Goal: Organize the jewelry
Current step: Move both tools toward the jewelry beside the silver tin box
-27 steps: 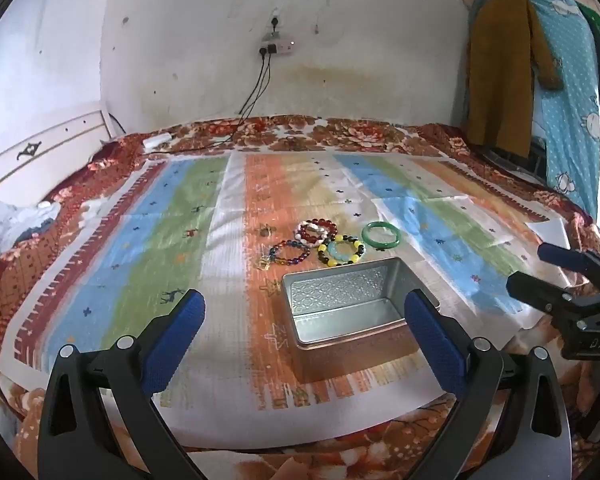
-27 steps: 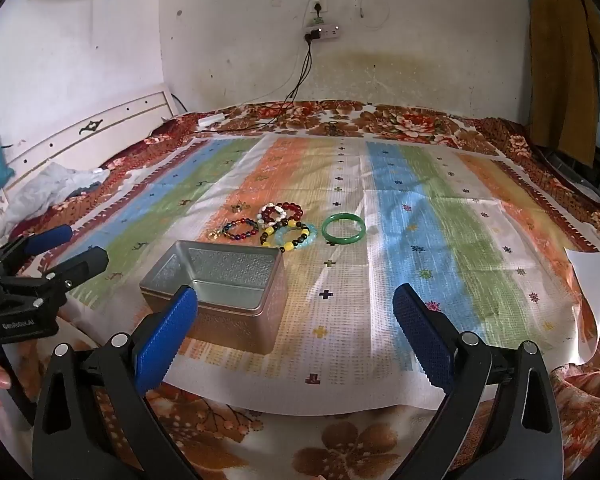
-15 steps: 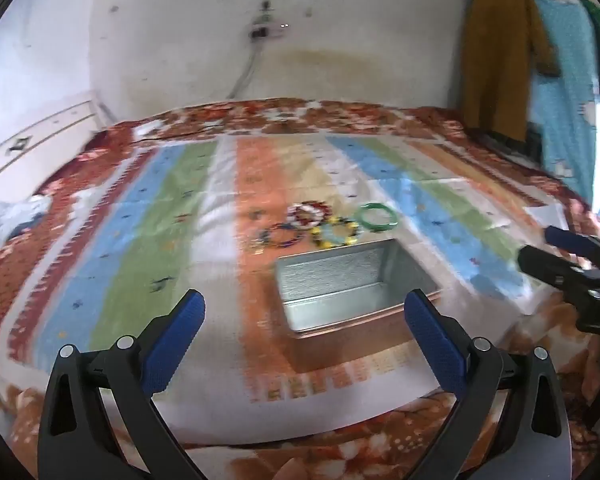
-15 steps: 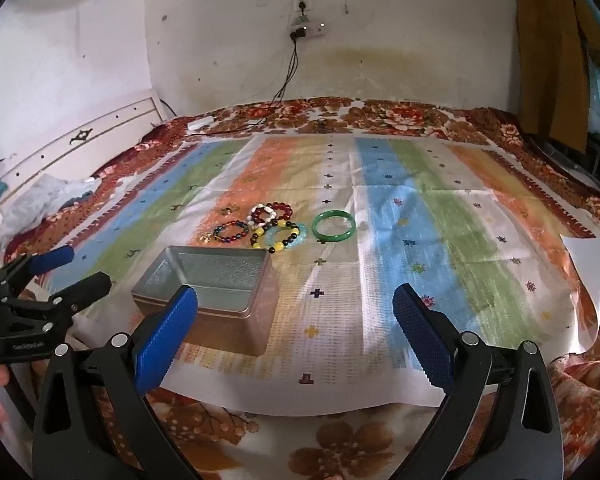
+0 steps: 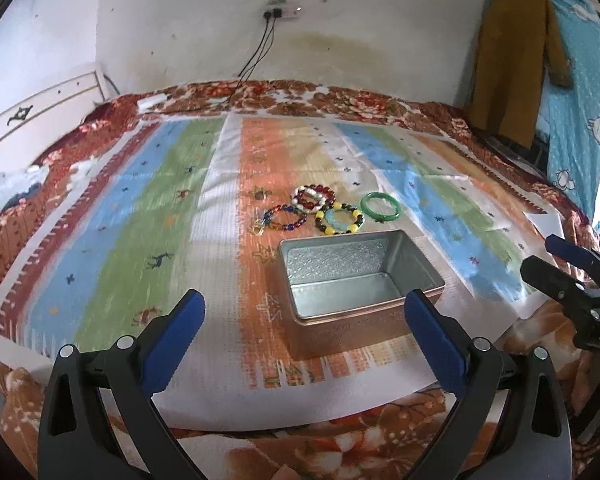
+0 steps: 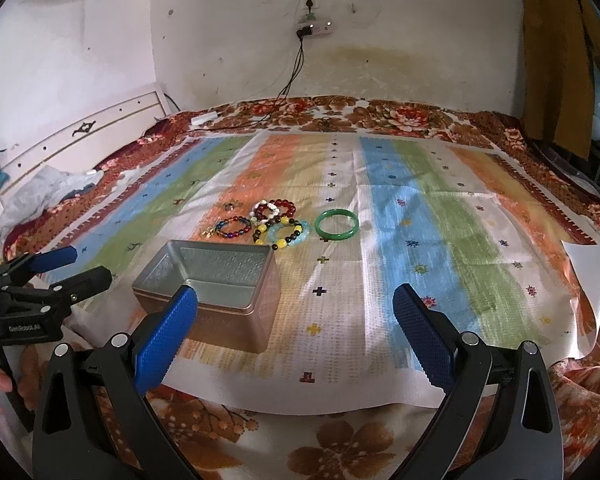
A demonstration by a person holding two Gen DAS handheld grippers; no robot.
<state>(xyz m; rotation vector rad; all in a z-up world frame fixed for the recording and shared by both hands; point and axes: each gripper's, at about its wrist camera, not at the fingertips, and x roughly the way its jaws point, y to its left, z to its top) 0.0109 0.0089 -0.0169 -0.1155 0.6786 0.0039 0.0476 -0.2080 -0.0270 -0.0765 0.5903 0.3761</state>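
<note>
We look across a bed under a stained white wall, covered by a striped multicolour mat (image 6: 420,208) laid on a brown floral blanket (image 6: 340,440); the mat's near edge runs just ahead of us, with broad bare stripes to either side. An open rectangular silver metal tin (image 5: 360,288) sits near that edge, its long axis roughly across the stripes, mouth up. Just beyond it lie a cluster of beaded bracelets (image 5: 316,212) and, beside them, a flat green bangle (image 6: 336,224). Our left gripper (image 5: 300,344) and right gripper (image 6: 296,332) both hover with jaws spread wide, holding nothing.
</note>
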